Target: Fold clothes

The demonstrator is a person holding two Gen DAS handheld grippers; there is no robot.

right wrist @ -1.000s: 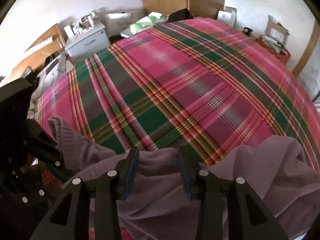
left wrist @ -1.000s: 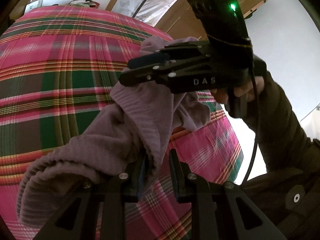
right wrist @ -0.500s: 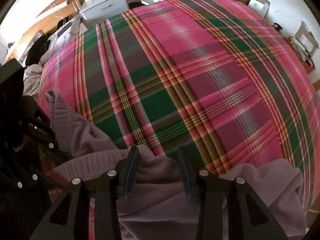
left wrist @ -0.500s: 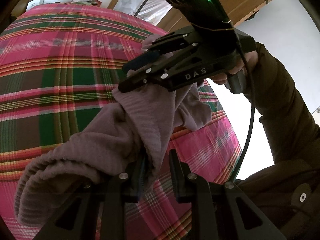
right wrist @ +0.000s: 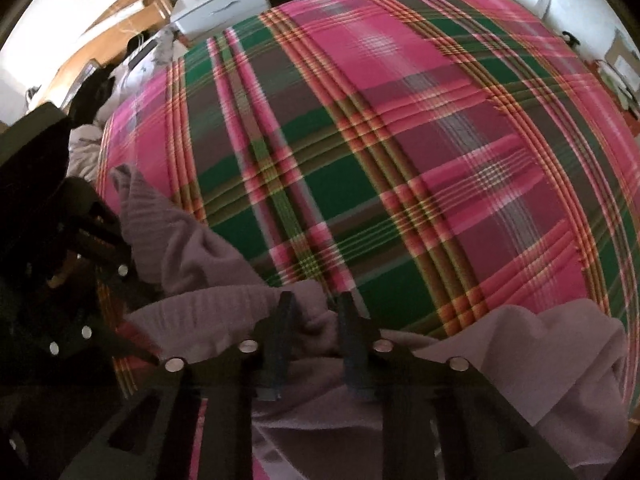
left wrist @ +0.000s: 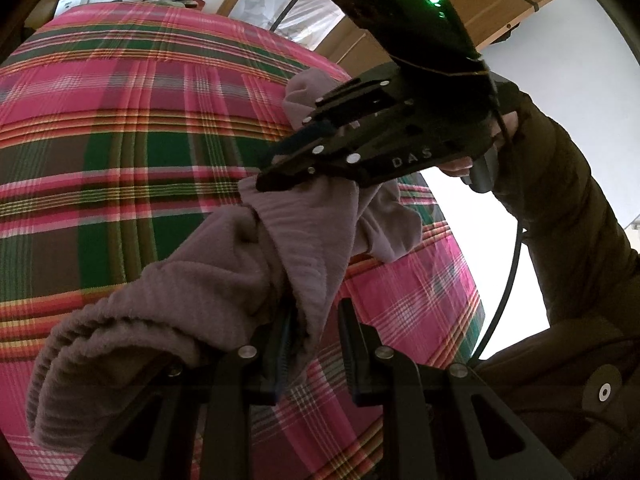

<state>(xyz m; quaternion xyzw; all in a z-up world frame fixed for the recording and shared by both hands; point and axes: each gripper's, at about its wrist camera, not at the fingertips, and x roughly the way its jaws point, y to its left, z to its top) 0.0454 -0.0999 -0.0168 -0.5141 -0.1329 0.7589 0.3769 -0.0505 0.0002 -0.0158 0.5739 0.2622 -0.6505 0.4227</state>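
Mauve ribbed sweater (left wrist: 224, 264) held up over pink-green plaid bedspread (left wrist: 120, 128), bunched at lower centre of left wrist view, cuff drooping lower left

Left gripper (left wrist: 312, 332) bottom centre, jaws clamped on fold of sweater fabric

Right gripper (right wrist: 316, 320) bottom centre of right wrist view, jaws pinching sweater edge; same gripper shows upper right in left wrist view, gripped by hand (left wrist: 508, 128) in dark sleeve (left wrist: 568, 216)

Rest of sweater spreads lower right in right wrist view, over bedspread

White drawer unit (right wrist: 220, 4) top left, beyond bed
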